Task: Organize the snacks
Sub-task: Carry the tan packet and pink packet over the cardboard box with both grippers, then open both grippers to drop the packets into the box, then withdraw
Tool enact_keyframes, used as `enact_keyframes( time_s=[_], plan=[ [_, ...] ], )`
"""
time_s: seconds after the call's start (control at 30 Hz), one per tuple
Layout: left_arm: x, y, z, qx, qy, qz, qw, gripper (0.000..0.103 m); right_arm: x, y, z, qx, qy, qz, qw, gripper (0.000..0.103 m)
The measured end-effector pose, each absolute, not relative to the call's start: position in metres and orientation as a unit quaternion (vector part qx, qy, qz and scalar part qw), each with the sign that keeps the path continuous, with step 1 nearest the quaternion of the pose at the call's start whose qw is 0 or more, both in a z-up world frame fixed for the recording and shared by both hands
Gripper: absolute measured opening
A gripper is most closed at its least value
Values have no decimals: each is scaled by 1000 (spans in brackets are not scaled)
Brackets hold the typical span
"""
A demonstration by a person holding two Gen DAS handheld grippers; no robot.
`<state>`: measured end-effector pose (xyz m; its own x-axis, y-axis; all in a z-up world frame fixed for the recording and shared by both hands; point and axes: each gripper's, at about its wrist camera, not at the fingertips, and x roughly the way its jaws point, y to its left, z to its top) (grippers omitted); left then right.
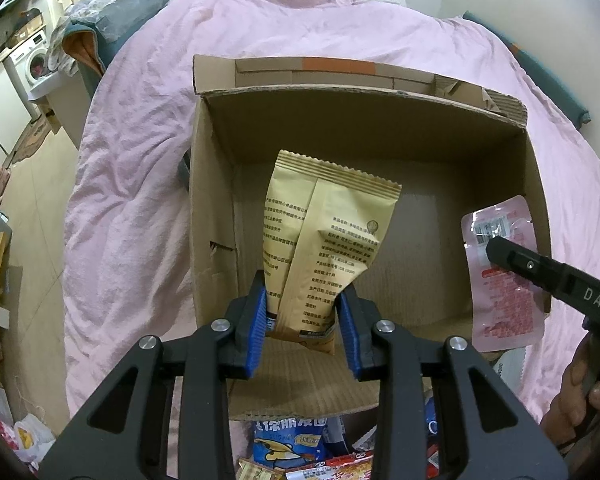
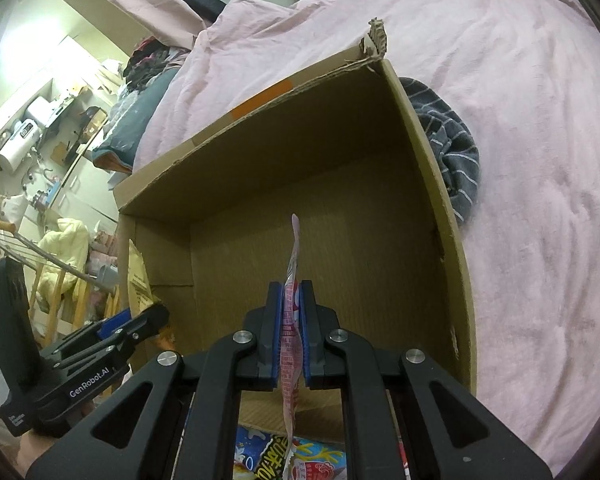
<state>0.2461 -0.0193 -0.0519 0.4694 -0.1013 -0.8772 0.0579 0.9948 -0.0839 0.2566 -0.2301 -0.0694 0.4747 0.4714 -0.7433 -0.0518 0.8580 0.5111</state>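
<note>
While gripped, tan packet (image 1: 324,240) upright, lengthwise vertical

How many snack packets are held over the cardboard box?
2: a tan packet in the left tool, a pink packet in the right tool. More snacks lie below, partly hidden.

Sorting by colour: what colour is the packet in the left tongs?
Tan-yellow packet with dark print, clearest in the left wrist view.

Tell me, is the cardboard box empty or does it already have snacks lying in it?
Empty: the cardboard box shows bare floor; the tan packet hangs gripped above it.
</note>
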Motion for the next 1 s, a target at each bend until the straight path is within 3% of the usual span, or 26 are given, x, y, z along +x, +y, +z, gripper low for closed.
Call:
enact_keyframes(
  time_s=[0.07, 0.17, 0.3, 0.47, 0.53, 0.6, 0.63, 1.0],
  plan=[
    [245, -19, -52, -22, 513, -43, 857, 33, 257, -230, -70, 216, 487, 158, 831, 9],
    [243, -18, -50, -24, 506, -42, 861, 57, 257, -229, -70, 218, 487, 158, 831, 9],
    [240, -18, -44, -25, 492, -44, 869, 72, 257, -230, -70, 222, 486, 158, 830, 12],
    [239, -20, -39, -15, 479, -49, 877, 73, 257, -233, -66, 220, 479, 155, 836, 15],
    [238, -19, -38, -17, 476, -53, 877, 73, 256, -234, -65, 218, 477, 151, 838, 29],
    [238, -18, -37, -19, 474, -53, 879, 73, 255, -236, -64, 224, 472, 148, 840, 62],
    [238, -18, -36, -20, 473, -52, 879, 73, 253, -238, -62, 228, 466, 148, 842, 67],
    [235, -5, -23, -37, 455, -45, 889, 73, 251, -237, -47, 218, 448, 153, 854, 69]
  ],
)
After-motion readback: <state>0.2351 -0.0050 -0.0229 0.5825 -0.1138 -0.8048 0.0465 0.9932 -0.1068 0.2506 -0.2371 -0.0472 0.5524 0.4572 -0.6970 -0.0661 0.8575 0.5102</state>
